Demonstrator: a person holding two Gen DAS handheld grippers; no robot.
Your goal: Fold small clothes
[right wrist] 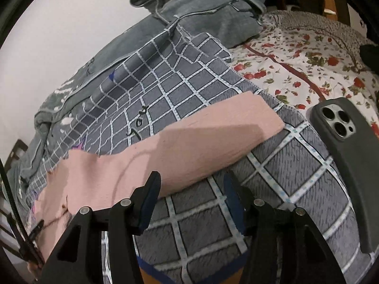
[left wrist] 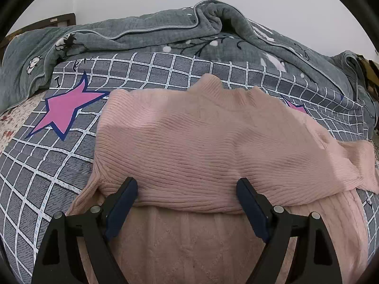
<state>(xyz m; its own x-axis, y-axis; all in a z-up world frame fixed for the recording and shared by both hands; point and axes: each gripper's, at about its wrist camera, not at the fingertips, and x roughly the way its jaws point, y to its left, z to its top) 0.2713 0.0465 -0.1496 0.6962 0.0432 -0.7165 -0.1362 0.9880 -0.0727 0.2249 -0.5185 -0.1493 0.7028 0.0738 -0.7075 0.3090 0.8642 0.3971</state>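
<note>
my left gripper (left wrist: 187,189) sits released over the pink sweater (left wrist: 201,142); my right gripper (right wrist: 191,184) released too, sleeve (right wrist: 201,146) just beyond its fingers.

Pink ribbed sweater (left wrist: 189,142); grey white-grid blanket (left wrist: 47,165) with pink stars; grey-green quilt (left wrist: 165,35); strawberry-print sheet (right wrist: 296,66); dark grey phone (right wrist: 350,153).
</note>
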